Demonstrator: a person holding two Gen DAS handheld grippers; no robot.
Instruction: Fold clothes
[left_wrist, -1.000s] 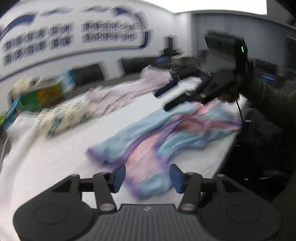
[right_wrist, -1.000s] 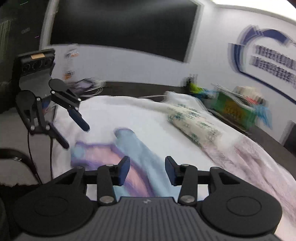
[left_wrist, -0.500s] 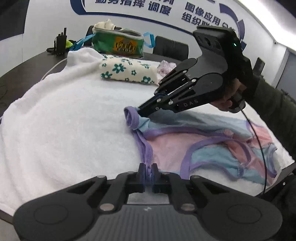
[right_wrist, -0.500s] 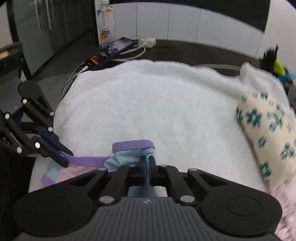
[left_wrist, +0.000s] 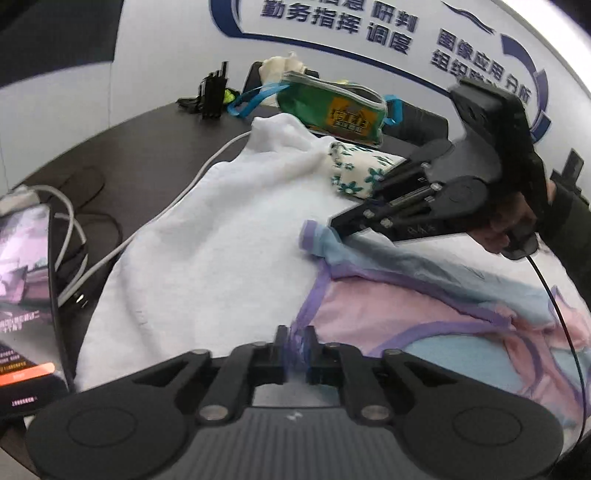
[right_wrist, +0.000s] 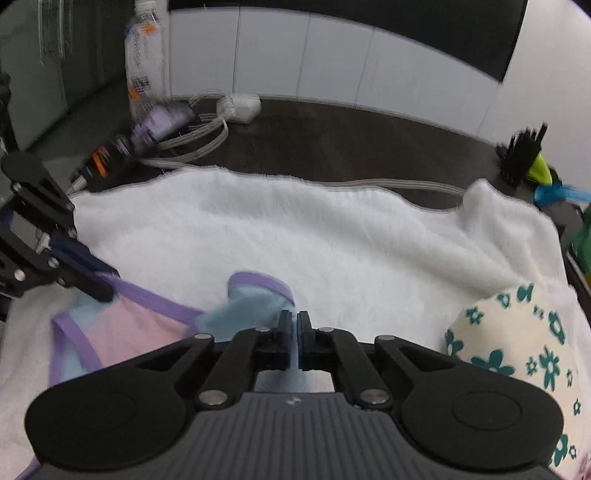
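Garment: the pink-and-blue garment (left_wrist: 424, 306) lies on the white towel (left_wrist: 207, 258), one end raised between your two grippers
Left gripper: your left gripper (left_wrist: 294, 345) pinches the purple-trimmed hem, its jaws easing slightly apart with cloth between them
Right gripper: your right gripper (right_wrist: 294, 332) is clamped nearly closed on the blue sleeve (right_wrist: 255, 302)
Slip risk: if your left jaws loosen further, the hem may drop and the fold skew
Snag risk: pulling the two ends unevenly could twist the sleeve or drag the towel
Clutter: the floral bundle (right_wrist: 517, 332) sits near your right gripper; a wide swing could catch it
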